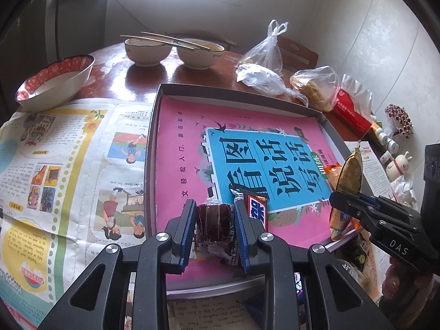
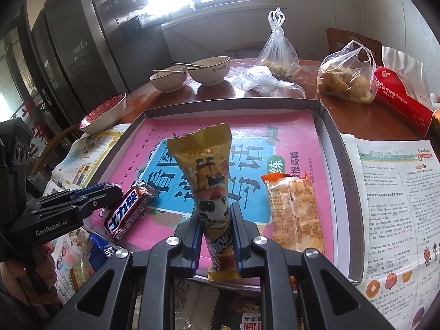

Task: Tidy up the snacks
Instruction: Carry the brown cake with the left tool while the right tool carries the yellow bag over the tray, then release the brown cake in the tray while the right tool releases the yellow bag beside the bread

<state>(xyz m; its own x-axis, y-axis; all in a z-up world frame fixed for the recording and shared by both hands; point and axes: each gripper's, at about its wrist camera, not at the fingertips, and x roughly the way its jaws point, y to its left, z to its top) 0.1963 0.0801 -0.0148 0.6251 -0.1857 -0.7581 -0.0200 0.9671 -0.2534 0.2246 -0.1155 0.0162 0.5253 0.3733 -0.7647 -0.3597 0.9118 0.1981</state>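
Left gripper (image 1: 215, 224): at the lower centre of the left wrist view, its jaws are closing tightly on a dark brown wrapped cake (image 1: 215, 221), both blue pads pressing its sides; it is holding the cake low over the near edge of the tray.

Right gripper (image 2: 215, 238): at the lower centre of the right wrist view, its jaws are clamping the lower part of a tall yellow snack packet (image 2: 209, 189), which is standing upright with its torn top pointing towards the far rim.

Tray (image 2: 338, 148): a shallow grey box filling the middle of both views, lined with a pink book cover (image 2: 299, 134).

Snacks already lying in the tray: a red-and-brown chocolate bar (image 2: 128, 210) at the lower left of the right wrist view, just beside the left gripper's fingers; an orange biscuit pack (image 2: 293, 209) at the right of centre.

Snacks waiting outside: a blue wrapper (image 2: 101, 250) is lying at the lower left, below the tray edge, on the newspaper (image 2: 390, 192).

Progress: judging by this layout, the task is running near its midpoint; two items are resting inside, two are being held, and at least one is remaining outside.

Far background: bowls (image 2: 210, 70) and plastic bags (image 2: 346, 77) are sitting on the table in the upper part of the frame, apparently not involved.
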